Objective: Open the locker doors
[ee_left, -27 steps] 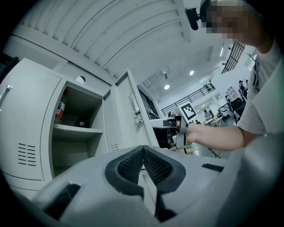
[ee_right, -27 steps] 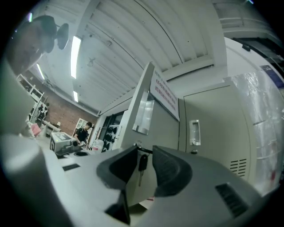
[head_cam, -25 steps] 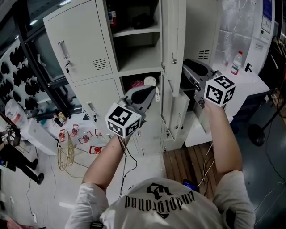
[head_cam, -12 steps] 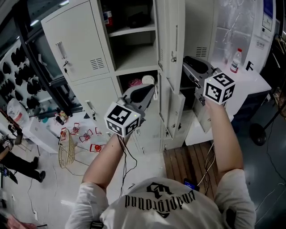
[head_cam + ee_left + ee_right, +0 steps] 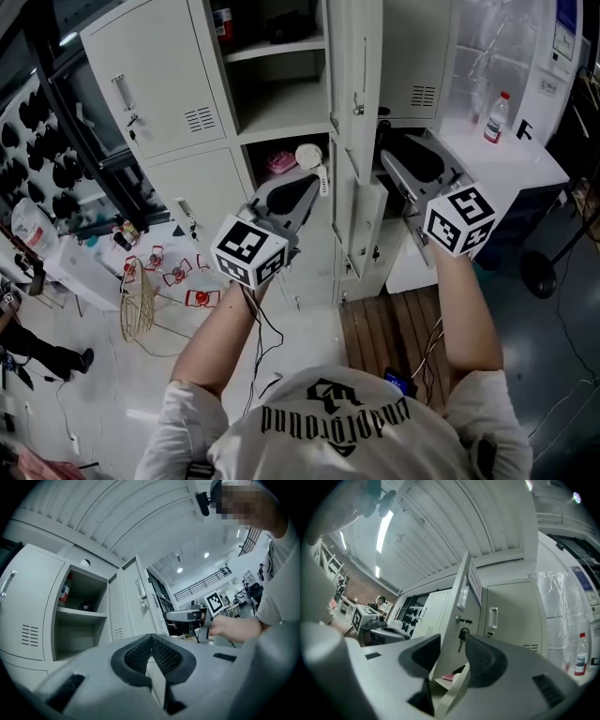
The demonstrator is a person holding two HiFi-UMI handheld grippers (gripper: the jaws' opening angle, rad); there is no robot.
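The pale grey lockers (image 5: 281, 103) fill the head view. The upper left door (image 5: 155, 80) hangs wide open, and the upper middle door (image 5: 356, 75) stands edge-on with a key (image 5: 461, 633) in its lock. Below it the lower middle door (image 5: 364, 225) is swung partly out. My right gripper (image 5: 386, 159) is just right of that door; in the right gripper view its jaws (image 5: 452, 646) are opening, and the door's edge (image 5: 452, 693) lies between them without being pressed. My left gripper (image 5: 314, 183) hovers before the lower left locker, shut (image 5: 151, 637) on nothing.
A white counter (image 5: 511, 159) with a plastic bottle (image 5: 494, 119) stands to the right. Red clips (image 5: 178, 277) and a wire basket (image 5: 136, 300) litter the floor at left. A wooden pallet (image 5: 394, 328) lies at my feet. A pink thing (image 5: 279, 161) sits in the lower locker.
My right gripper has drawn back toward me and lower, its jaws parting. The lower middle door has swung further out. The left gripper has barely moved.
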